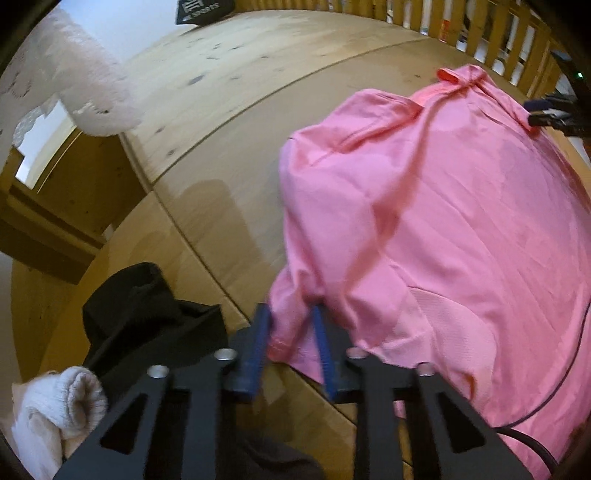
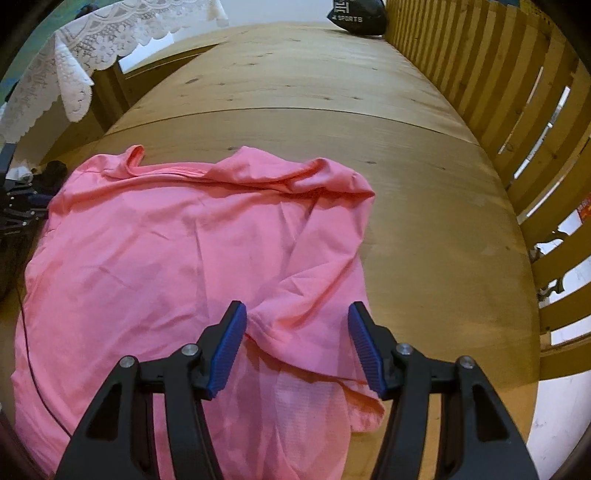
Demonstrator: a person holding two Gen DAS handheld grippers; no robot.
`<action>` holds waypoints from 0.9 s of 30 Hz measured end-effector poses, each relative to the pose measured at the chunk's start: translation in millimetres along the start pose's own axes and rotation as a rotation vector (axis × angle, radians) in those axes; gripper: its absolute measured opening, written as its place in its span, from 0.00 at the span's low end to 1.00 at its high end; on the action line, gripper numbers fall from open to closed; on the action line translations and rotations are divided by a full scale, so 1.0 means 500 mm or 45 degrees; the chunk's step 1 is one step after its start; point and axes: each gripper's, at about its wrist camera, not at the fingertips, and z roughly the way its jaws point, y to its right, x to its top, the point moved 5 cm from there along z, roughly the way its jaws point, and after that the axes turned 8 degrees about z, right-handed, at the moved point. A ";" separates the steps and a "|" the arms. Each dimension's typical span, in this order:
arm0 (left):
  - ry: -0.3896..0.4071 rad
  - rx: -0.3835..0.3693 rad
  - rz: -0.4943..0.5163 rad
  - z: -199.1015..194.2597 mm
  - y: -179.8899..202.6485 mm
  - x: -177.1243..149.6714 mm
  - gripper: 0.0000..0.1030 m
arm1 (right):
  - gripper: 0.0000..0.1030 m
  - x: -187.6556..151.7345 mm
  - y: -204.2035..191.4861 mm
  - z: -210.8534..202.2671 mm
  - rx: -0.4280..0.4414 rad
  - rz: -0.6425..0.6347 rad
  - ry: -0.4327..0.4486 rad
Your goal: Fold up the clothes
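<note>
A pink shirt [image 1: 443, 221] lies spread and wrinkled on the wooden table [image 1: 229, 110]. My left gripper [image 1: 290, 314] sits at the shirt's left edge, and its blue pads [image 1: 258, 343] pinch a bunched fold of the pink cloth. In the right wrist view the same pink shirt [image 2: 166, 251] fills the lower left. My right gripper [image 2: 295, 310] hangs over the shirt's right side with its jaws wide apart. A raised fold lies between the pads [image 2: 229, 343], which stand clear of it. The right gripper [image 1: 550, 114] also shows at the shirt's far edge in the left wrist view.
A black garment [image 1: 147, 306] and a rolled white cloth [image 1: 62, 402] lie left of the shirt. A lace tablecloth [image 2: 66, 62] hangs at the back left. A black bag [image 2: 354, 16] sits at the table's far end. Wooden slat railing [image 2: 480, 81] borders the right. A black cable [image 2: 37, 369] crosses the shirt.
</note>
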 end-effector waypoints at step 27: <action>0.019 0.020 -0.018 0.031 -0.037 0.014 0.03 | 0.49 -0.022 -0.027 -0.039 -0.146 -0.170 0.026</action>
